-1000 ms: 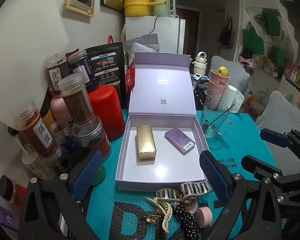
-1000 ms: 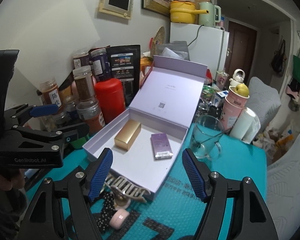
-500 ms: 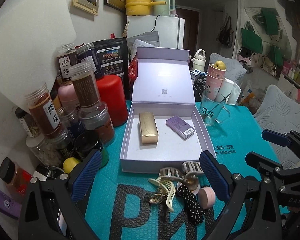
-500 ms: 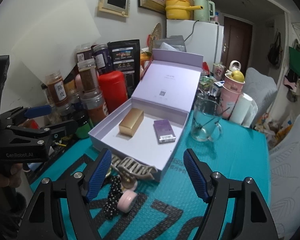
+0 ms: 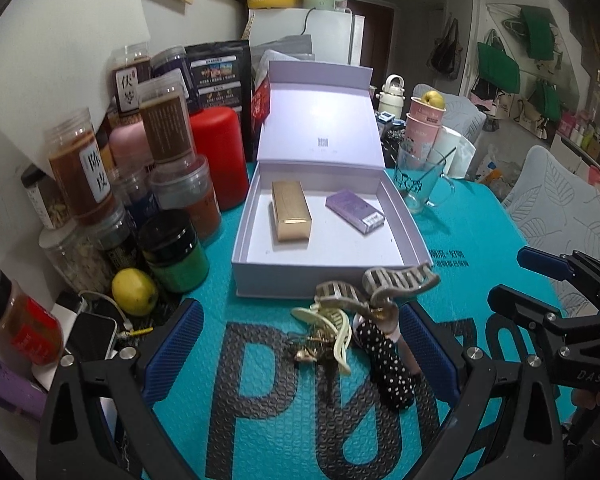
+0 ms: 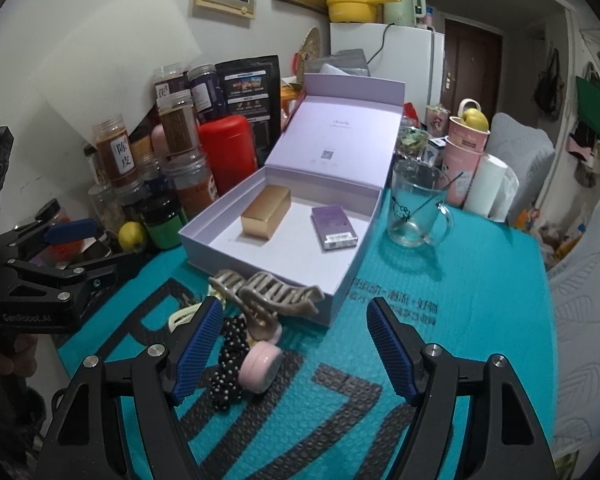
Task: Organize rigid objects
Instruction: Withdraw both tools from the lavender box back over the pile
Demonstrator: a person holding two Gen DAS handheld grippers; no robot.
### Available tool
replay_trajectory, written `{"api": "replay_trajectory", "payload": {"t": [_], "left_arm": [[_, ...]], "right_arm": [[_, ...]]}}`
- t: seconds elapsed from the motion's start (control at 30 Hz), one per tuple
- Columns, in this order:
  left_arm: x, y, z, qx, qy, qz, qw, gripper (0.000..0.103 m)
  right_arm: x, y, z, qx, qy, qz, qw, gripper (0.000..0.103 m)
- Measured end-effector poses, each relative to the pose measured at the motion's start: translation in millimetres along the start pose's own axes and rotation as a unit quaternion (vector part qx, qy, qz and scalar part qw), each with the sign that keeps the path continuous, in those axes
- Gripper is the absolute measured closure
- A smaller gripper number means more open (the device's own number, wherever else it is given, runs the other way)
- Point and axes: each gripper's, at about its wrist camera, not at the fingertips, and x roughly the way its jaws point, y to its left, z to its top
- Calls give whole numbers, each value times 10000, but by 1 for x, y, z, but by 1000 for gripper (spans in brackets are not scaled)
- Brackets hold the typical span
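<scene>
An open lilac box [image 5: 256,276] [image 6: 204,248] stands on the teal mat, lid up. Inside lie a gold bar-shaped box [image 5: 291,216] [image 6: 266,216] and a small purple box [image 5: 355,211] [image 6: 334,227]. In front of the box lies a pile of hair clips: a grey claw clip [image 5: 400,282] [image 6: 280,294], a cream clip [image 5: 336,332], a black dotted clip [image 5: 384,364] [image 6: 230,360] and a pink round case [image 6: 260,366]. My left gripper [image 5: 300,356] is open around the pile. My right gripper [image 6: 294,344] is open just right of the pile, empty.
Jars [image 5: 82,176], a red canister [image 5: 220,156], a green jar [image 5: 176,256] and a lemon [image 5: 134,292] crowd the left. A glass mug [image 6: 416,210], pink cups [image 6: 466,160] and a paper roll stand right of the box.
Both grippers have pulled back from the box toward me. The clip pile now sits between the left gripper's fingers. Nothing was grasped.
</scene>
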Motion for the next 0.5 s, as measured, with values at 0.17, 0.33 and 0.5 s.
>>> {"api": "replay_trajectory", "payload": {"t": [0.17, 0.33, 0.5], "left_arm": [[7, 3, -10, -30, 72, -60, 10000, 3], [18, 7, -19, -97, 159, -164, 9997, 3], [31, 9, -27, -95, 226, -212, 9995, 3]], "right_arm": [[10, 0, -8, 29, 100, 46, 9999, 28], [24, 0, -16, 51, 221, 156, 9996, 26], [41, 0, -21, 69, 338, 211, 9992, 25]]}}
